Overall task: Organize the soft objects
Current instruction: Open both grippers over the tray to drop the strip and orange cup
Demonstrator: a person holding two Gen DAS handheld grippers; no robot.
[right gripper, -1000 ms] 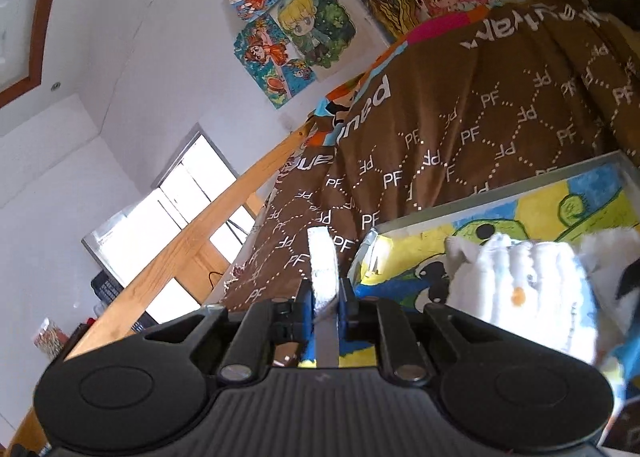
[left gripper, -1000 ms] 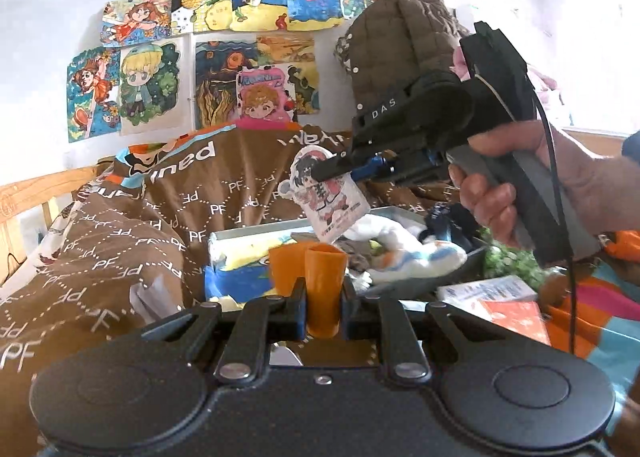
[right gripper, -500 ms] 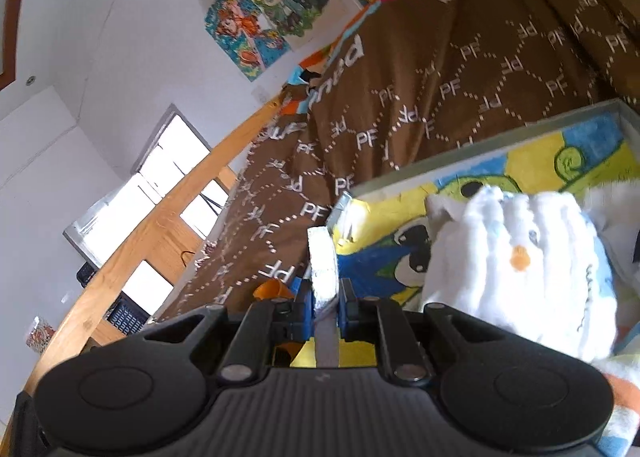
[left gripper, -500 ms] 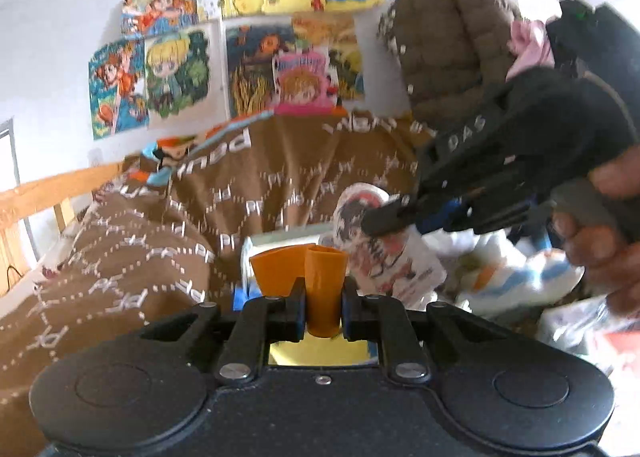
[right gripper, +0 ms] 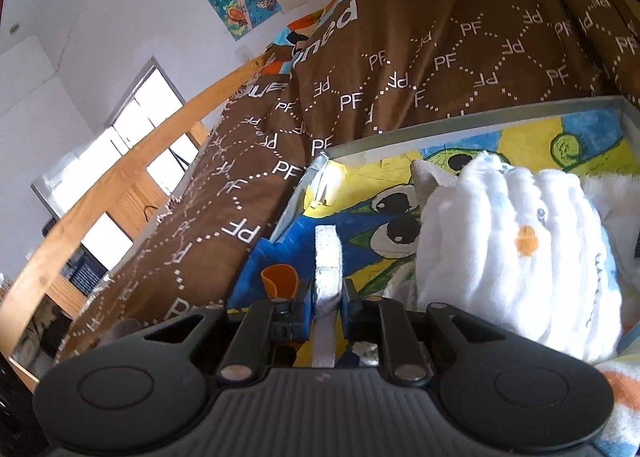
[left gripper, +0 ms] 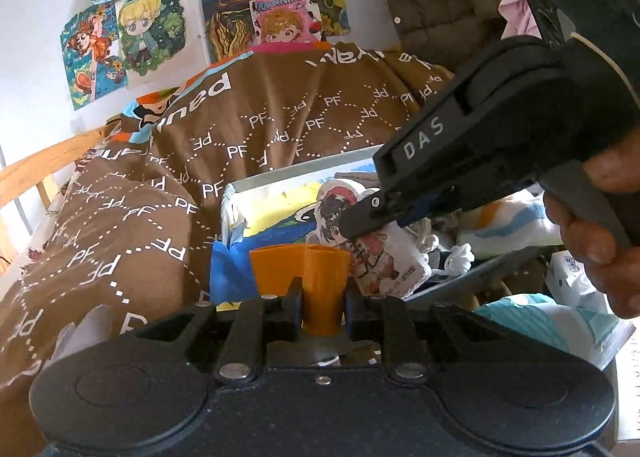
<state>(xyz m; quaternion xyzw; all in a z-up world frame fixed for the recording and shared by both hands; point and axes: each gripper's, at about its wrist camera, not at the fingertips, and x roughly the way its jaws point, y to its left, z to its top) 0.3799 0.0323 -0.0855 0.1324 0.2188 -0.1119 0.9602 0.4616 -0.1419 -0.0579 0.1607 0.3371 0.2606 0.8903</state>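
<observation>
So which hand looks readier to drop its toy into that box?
The right, probably. The right gripper is shut on the flat character plush, which already hangs over the box, beside the white plush. The left gripper, shut on the orange piece, sits nearer the box's corner.

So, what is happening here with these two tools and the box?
A person is sorting soft things into a box on the bed. The right tool is shut on a flat cushion printed with a cartoon figure and holds it over the box. The left tool is shut on an orange piece at the box's near edge. A white plush toy already lies inside.
</observation>
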